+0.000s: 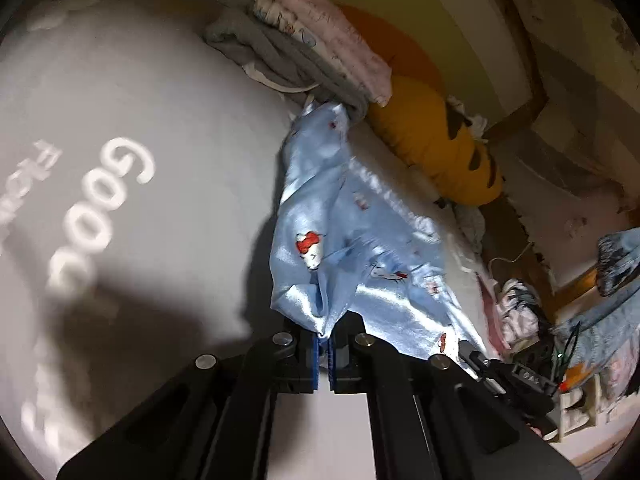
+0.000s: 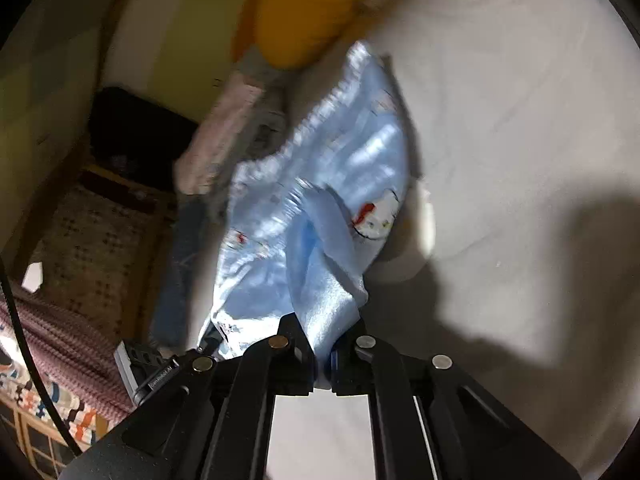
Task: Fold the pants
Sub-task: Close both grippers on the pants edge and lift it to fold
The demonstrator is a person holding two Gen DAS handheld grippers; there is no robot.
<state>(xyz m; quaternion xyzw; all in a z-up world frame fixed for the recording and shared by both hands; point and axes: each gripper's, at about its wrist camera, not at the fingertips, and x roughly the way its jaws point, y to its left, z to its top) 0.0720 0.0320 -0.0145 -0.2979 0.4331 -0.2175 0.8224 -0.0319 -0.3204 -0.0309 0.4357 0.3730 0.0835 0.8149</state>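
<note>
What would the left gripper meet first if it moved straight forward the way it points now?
Probably the light blue pants that the left gripper already pinches, and the grey bed cover under them. Depth is uncertain.

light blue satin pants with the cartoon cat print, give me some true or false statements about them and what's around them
1. Both grippers are shut on the light blue satin pants with the cartoon cat print. True: the left gripper and the right gripper each pinch a bunch of the fabric.
2. The pants lie folded flat in a neat rectangle. False: they are crumpled and bunched up toward the grippers.
3. A stack of folded grey and pink clothes sits beyond the pants. True.
4. The grey bedsheet with white lettering is plain black. False: it is grey with large white letters.
5. An orange plush toy with dark stripes lies next to the clothes stack. True.
6. The left gripper holds the plush toy. False: it holds the pants.
</note>
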